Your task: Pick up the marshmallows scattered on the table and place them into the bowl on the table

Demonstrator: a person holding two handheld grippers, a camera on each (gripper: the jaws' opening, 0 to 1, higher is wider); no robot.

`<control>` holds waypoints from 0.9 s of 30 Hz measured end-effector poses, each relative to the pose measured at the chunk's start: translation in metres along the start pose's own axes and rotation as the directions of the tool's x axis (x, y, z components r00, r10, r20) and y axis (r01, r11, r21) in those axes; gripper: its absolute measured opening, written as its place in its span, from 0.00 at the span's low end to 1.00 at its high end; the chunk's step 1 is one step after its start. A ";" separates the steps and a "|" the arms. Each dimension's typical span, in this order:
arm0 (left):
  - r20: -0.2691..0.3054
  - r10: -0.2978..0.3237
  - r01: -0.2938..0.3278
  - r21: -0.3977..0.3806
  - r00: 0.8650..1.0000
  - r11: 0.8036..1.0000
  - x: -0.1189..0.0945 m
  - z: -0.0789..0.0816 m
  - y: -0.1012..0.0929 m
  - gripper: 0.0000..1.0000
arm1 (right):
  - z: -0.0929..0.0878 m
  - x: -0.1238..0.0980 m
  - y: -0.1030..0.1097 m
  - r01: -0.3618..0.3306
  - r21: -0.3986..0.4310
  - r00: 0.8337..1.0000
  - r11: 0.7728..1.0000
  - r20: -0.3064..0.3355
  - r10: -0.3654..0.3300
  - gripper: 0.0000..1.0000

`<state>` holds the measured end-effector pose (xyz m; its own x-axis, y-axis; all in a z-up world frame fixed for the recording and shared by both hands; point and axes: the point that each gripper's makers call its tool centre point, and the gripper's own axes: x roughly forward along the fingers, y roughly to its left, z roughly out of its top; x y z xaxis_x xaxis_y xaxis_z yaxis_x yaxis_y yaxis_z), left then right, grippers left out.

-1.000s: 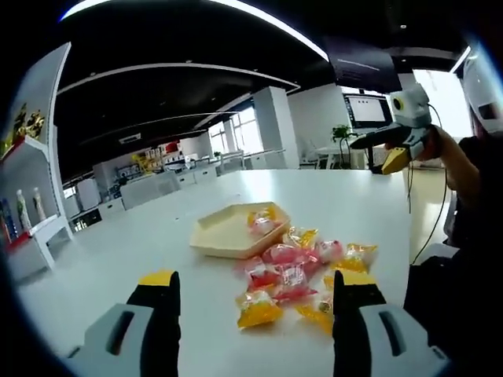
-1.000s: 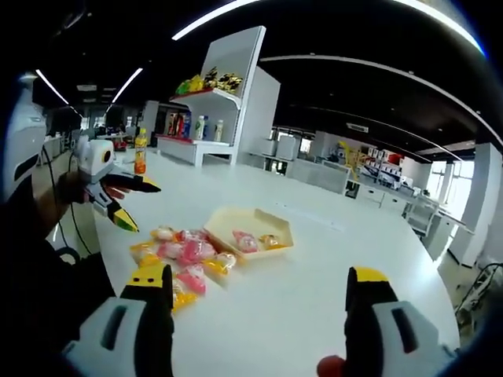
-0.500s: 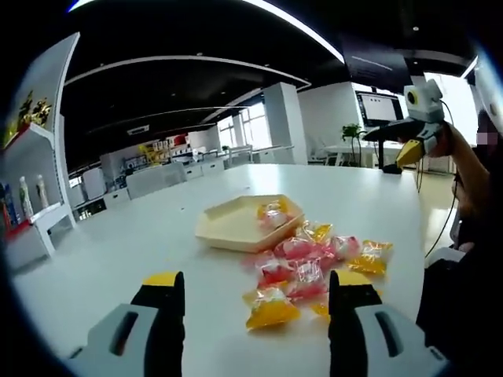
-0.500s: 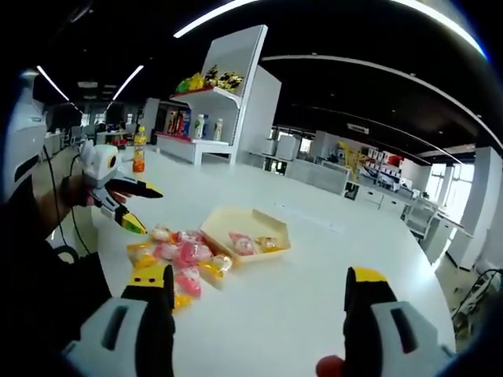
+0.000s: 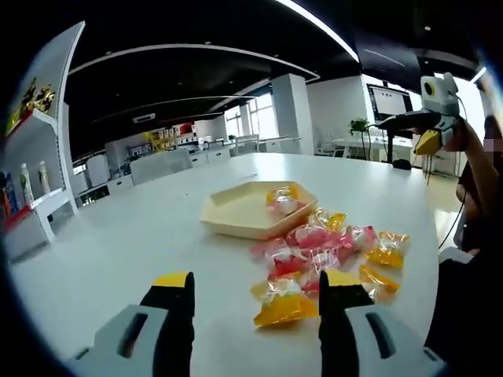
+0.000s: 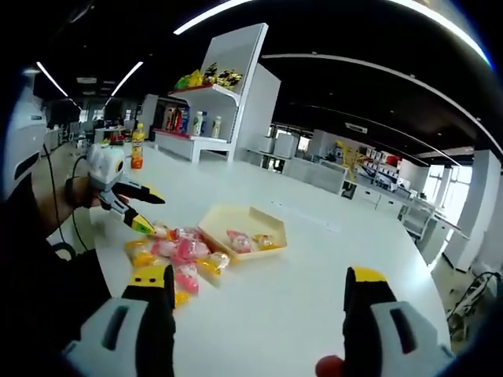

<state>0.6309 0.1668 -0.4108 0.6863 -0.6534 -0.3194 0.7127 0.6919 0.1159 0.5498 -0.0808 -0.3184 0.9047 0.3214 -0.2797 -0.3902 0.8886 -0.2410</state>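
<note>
left gripper (image 5: 255,289) jaws wide apart, nothing held, low over the white table (image 5: 126,243). a yellow-wrapped marshmallow (image 5: 283,305) lies between its tips, the pile of pink and yellow marshmallows (image 5: 326,247) just past them. beyond the pile sits the cream bowl (image 5: 244,214) with two pieces inside. right gripper (image 6: 258,283) jaws also wide, empty, held off the table, pile ahead-left of its tips. shelf (image 6: 206,118) far behind.

text: none legible | marshmallows (image 5: 314,255) wrappers: print too small | shelf bottles (image 6: 187,124): labels blurred
</note>
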 end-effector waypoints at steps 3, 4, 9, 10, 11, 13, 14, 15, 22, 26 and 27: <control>-0.006 -0.002 0.002 -0.004 1.000 1.000 0.001 -0.004 -0.001 0.63 | 0.001 0.000 0.000 0.001 0.002 1.000 1.000 0.005 -0.001 0.85; -0.009 -0.003 0.003 -0.004 1.000 1.000 0.002 -0.005 -0.001 0.63 | 0.001 0.001 0.000 0.000 0.003 1.000 1.000 0.005 0.000 0.85; -0.013 -0.005 0.005 -0.020 1.000 1.000 0.002 -0.007 0.000 0.65 | -0.004 0.002 0.001 0.000 0.001 1.000 1.000 -0.010 0.000 0.85; -0.014 -0.006 0.006 -0.021 1.000 1.000 0.002 -0.007 0.000 0.65 | -0.005 0.002 0.000 0.003 0.000 1.000 1.000 -0.014 -0.003 0.85; -0.013 -0.007 0.007 -0.025 1.000 1.000 0.003 -0.007 0.000 0.65 | -0.005 0.002 0.000 0.005 -0.002 1.000 1.000 -0.015 -0.005 0.85; -0.012 -0.009 0.009 -0.031 1.000 0.999 0.003 -0.008 0.000 0.65 | -0.004 0.001 -0.001 0.009 -0.002 1.000 1.000 -0.012 -0.009 0.85; -0.012 -0.010 0.010 -0.033 1.000 0.999 0.004 -0.008 0.000 0.64 | -0.004 0.000 -0.002 0.009 0.000 1.000 1.000 -0.010 -0.009 0.85; -0.012 -0.012 0.011 -0.035 1.000 0.999 0.004 -0.008 -0.001 0.64 | -0.004 0.000 -0.001 0.008 0.001 1.000 1.000 -0.009 -0.008 0.85; 0.000 -0.053 0.053 -0.067 0.999 0.996 0.006 -0.008 -0.010 0.57 | -0.006 0.000 -0.003 0.012 0.001 1.000 1.000 -0.014 -0.012 0.85; -0.006 -0.045 0.045 -0.058 0.999 0.997 0.006 -0.010 -0.008 0.52 | -0.005 -0.001 -0.003 0.012 -0.003 1.000 1.000 -0.012 -0.012 0.85; -0.004 -0.050 0.049 -0.063 0.999 0.997 0.007 -0.010 -0.009 0.51 | -0.005 -0.001 -0.003 0.012 -0.002 1.000 1.000 -0.011 -0.012 0.85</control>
<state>0.6279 0.1592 -0.4230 0.6494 -0.6857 -0.3288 0.7351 0.6767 0.0406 0.5488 -0.0854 -0.3217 0.9072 0.3075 -0.2872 -0.3802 0.8915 -0.2463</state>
